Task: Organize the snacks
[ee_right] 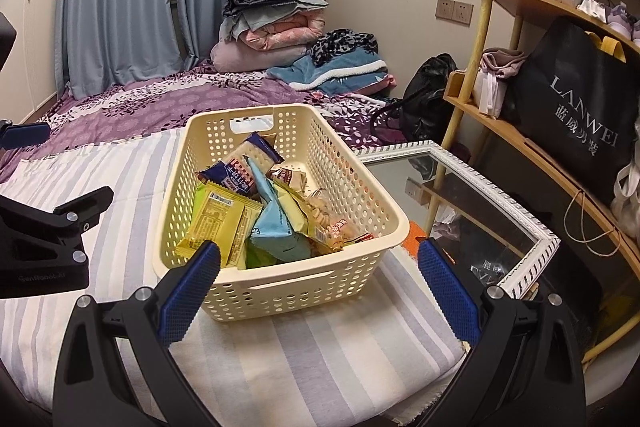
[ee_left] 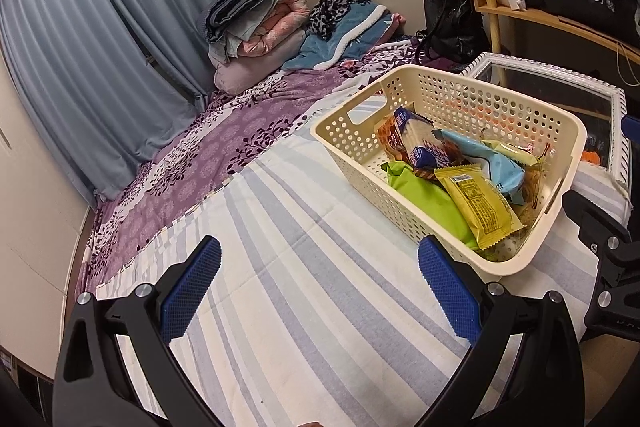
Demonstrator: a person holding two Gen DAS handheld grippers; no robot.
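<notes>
The basket (ee_right: 352, 187) is perforated cream plastic with a smooth, slightly glossy finish. The snack packets (ee_right: 276, 223) are glossy printed film. The bed cover (ee_left: 280, 287) is matt woven striped cloth; each tool's pads (ee_left: 192, 291) are knurled blue.

My pads (ee_left: 192, 291) are blue on black arms. I see a cream basket (ee_right: 296, 283), yellow packet (ee_right: 218, 223), pale-blue packet (ee_right: 272, 223), grey-striped cloth (ee_left: 300, 307), purple leaf-print bedspread (ee_left: 192, 163).
</notes>
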